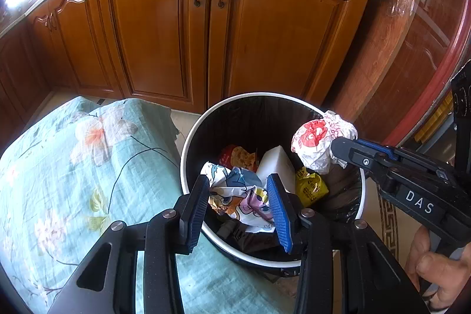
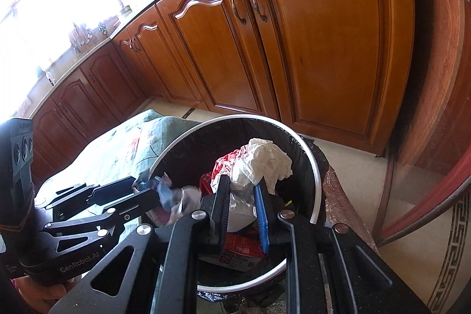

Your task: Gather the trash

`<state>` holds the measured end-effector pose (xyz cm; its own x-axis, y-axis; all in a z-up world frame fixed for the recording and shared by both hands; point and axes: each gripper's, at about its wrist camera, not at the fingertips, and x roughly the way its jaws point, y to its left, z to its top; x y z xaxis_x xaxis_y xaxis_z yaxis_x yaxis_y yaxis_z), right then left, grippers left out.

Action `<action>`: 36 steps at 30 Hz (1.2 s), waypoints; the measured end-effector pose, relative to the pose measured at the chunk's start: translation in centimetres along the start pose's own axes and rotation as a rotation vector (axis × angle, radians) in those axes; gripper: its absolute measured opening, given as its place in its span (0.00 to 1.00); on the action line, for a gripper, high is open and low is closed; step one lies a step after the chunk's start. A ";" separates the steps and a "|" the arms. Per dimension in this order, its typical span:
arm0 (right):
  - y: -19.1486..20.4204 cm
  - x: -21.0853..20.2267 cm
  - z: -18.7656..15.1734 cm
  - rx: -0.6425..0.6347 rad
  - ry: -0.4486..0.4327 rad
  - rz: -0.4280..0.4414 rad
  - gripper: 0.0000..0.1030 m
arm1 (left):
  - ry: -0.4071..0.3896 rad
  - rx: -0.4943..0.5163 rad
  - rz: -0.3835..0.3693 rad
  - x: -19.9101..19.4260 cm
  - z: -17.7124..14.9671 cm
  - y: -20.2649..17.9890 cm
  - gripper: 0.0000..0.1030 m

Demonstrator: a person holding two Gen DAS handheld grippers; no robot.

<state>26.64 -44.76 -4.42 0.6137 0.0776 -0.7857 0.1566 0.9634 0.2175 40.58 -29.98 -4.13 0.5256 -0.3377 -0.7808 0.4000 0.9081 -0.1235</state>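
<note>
Trash is basically at the drop-off stage here. Both grippers are over the bin [image 1: 188, 137], the round one with the white rim and black liner, low and centre in both views, parked in front of the wooden cabinet doors [image 1: 153, 31].

Left gripper [image 1: 238, 196] has its fingers closed most of the way on a crumpled cartoon-print wrapper [image 1: 235, 190], pads pressing it from both sides, and the wrapper sits over the mouth of the bin, near the lower left part of the rim. Right gripper [image 2: 243, 196] is pinching a balled-up white paper with red print [image 2: 265, 160], fingers narrow and clamped on its lower end, with the ball above the bin opening. In the left view that ball shows up at the right side of the rim.

Already inside: a yellow packet [image 1: 312, 187], a white block-ish thing and a red snack wrapper. The floral cloth [image 1: 73, 166] covers whatever is to the left of the bin.

So I'd call this the release step. Next move just needs both sets of fingers to open while the pieces are well inside the rim. The paper ball looks close to the edge in the left view, so I'd nudge it inward first.
</note>
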 end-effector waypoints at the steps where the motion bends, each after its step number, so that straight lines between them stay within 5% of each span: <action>1: 0.0 0.1 0.0 0.000 0.004 0.001 0.19 | 0.001 -0.001 -0.001 0.0 0.0 0.0 0.39; 3: -0.2 0.2 0.1 0.011 0.014 0.019 0.22 | -0.004 -0.006 -0.005 -0.3 0.1 -0.2 0.40; 6: -0.5 -0.3 0.0 0.024 -0.002 0.026 0.49 | -0.022 -0.006 0.000 -1.0 0.1 -0.4 0.46; 12: -0.4 -1.9 -0.2 0.045 -0.039 0.040 0.52 | -0.054 -0.021 0.013 -3.0 -0.9 -0.2 0.57; 17: 0.4 -3.3 -0.7 0.047 -0.063 0.057 0.71 | -0.070 -0.065 0.029 -5.1 -2.6 0.8 0.77; 21: 1.1 -4.5 -1.8 0.058 -0.080 0.084 0.86 | -0.079 -0.119 -0.002 -7.0 -4.5 2.3 0.79; 36: 6.2 -8.9 -9.0 0.062 -0.157 0.097 0.96 | -0.167 -0.248 0.017 -15.9 -14.8 6.4 0.80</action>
<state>15.18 -37.14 -1.26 0.7407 0.1241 -0.6603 0.1352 0.9351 0.3275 23.62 -15.13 -1.57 0.6554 -0.3395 -0.6747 0.2055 0.9398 -0.2732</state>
